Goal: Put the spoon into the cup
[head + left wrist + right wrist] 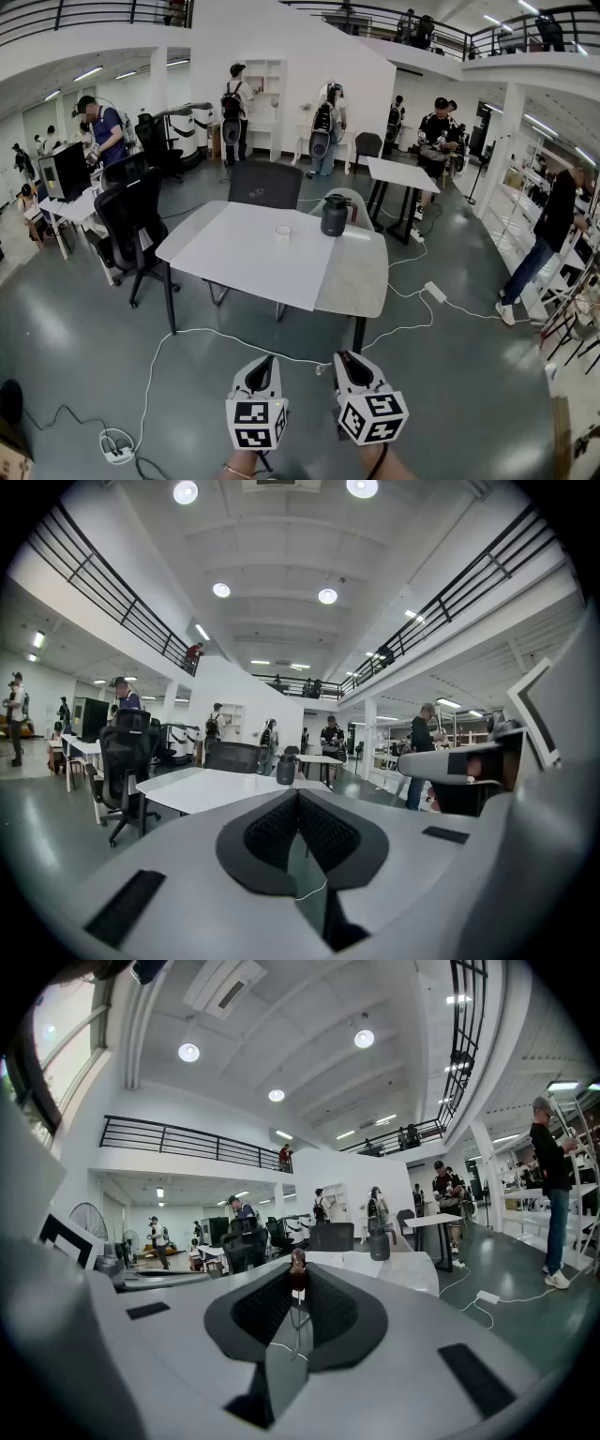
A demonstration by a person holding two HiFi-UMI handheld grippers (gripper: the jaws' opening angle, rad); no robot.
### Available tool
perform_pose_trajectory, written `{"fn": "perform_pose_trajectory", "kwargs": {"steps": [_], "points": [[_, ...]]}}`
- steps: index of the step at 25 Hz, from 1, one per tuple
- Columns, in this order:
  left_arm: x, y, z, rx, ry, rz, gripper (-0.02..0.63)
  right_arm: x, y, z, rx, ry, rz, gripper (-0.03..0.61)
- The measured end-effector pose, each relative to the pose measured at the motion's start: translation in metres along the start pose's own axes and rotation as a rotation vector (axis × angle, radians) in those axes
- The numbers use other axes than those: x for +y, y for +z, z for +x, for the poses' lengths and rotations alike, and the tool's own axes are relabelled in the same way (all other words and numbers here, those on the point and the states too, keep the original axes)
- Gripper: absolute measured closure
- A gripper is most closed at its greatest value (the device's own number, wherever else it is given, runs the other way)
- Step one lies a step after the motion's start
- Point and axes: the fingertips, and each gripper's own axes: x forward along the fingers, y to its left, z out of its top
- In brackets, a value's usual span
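Floor [84, 347] open up to worktop [234, 258], cables [225, 332] lying across it. Worktop near side bare; jug [335, 216] just right of cup [283, 234]. Chairs [265, 183] behind and left.

1 cup [283, 234], 1 jug [335, 216], 1 spoon [297, 1265] — 2 tongs (left [270, 360], right [343, 357]).

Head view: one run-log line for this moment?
right gripper shut on spoon | left gripper shut, empty | cup upright on table, far ahead | spoon not in cup

The right gripper [298, 1288] pinches a brown-tipped spoon [297, 1266] between its fingers [265, 1309].
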Motion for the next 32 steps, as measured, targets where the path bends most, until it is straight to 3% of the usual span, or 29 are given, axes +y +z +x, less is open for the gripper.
{"fn": "perform_pose_trajectory", "kwargs": {"steps": [6,10,22,32], "points": [[0.007,-0.005,-0.002,0.005,0.0,-0.028,0.595,0.006,-0.004,0.0,0.006,-0.004,0.002,0.515],[0.013,-0.005,-0.004,0.006,0.003,-0.028,0.595,0.008,-0.009,0.003,0.021,0.008,0.057,0.514],[0.037,-0.016,-0.002,0.024,-0.004,-0.041,0.595,0.015,-0.017,0.013,0.022,-0.055,0.083,0.515],[0.058,-0.026,0.034,0.059,0.022,-0.046,0.595,-0.001,-0.019,0.056,0.036,-0.057,0.102,0.514]]}}
